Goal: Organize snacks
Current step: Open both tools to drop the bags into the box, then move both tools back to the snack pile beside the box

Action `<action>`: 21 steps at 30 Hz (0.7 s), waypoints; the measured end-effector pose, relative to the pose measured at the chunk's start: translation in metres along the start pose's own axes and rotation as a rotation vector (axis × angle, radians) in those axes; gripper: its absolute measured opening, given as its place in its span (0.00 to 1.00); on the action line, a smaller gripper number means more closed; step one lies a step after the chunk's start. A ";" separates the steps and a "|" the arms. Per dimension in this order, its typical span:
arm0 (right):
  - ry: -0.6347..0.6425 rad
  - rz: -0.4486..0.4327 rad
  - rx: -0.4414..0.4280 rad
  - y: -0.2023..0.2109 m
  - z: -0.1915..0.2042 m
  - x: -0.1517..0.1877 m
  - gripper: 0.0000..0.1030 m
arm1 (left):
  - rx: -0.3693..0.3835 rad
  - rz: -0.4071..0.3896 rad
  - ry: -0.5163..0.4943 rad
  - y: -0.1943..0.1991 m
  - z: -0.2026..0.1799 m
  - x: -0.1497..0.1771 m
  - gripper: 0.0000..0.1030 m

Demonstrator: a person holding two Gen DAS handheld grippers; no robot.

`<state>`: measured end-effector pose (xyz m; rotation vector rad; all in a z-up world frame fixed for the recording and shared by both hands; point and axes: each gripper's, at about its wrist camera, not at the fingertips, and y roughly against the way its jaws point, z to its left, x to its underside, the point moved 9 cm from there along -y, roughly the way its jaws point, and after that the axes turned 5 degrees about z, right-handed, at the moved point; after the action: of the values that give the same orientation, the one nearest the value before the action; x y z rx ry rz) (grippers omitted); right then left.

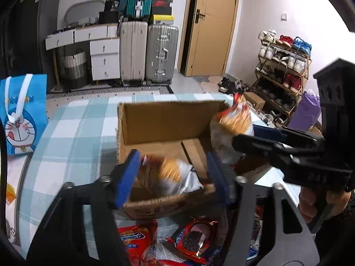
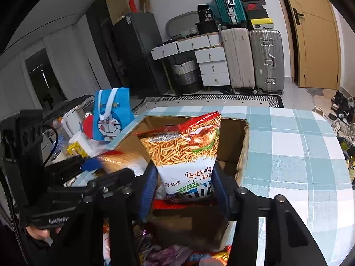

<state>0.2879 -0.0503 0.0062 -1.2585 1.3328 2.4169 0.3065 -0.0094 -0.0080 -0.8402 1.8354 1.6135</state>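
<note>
On the checked tablecloth, seen from the left wrist camera, an open cardboard box stands directly ahead of the left gripper. Its blue-padded fingers stand apart on either side of a crinkled snack bag, blurred by motion, which lies low inside the box near the front wall. Whether the pads touch the bag cannot be told; the gap looks wider than the bag. At right, the right gripper reaches over the box's right wall, clamped on a second snack bag held above the interior. Nearer than the box, red foil biscuit packets lie loose on the cloth.

From the right wrist camera, the right gripper has its jaws closed on the lower end of the noodle-snack bag. The bag stands upright, long axis vertical, its print upside down, its red sealed edge uppermost. It hangs over the open box, which lies straight ahead and below. The coming move therefore appears to be a descent, not a reach. The left gripper enters from the left, over the box's left side.

Materials: the box is corrugated, rough-edged and rigid; both bags are glossy film, puffed and easily dented; the cloth is woven, flat and matte. A blue cartoon gift bag stands beyond the box.
</note>
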 end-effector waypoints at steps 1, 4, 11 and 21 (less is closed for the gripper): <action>0.011 -0.007 0.004 0.005 0.003 0.001 0.52 | -0.001 -0.014 0.004 0.008 0.001 -0.001 0.80; 0.035 -0.051 0.015 0.025 0.012 0.003 0.78 | 0.000 -0.040 0.018 0.028 0.005 0.000 0.86; 0.025 -0.119 0.072 0.071 0.015 0.014 1.00 | -0.029 -0.038 0.026 0.071 0.012 0.029 1.00; 0.004 -0.055 0.105 0.081 0.011 0.070 1.00 | -0.063 -0.020 0.049 0.106 0.024 0.084 1.00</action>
<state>0.1992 -0.1114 0.0128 -1.2568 1.3872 2.2773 0.1713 0.0148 -0.0057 -0.9308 1.8119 1.6600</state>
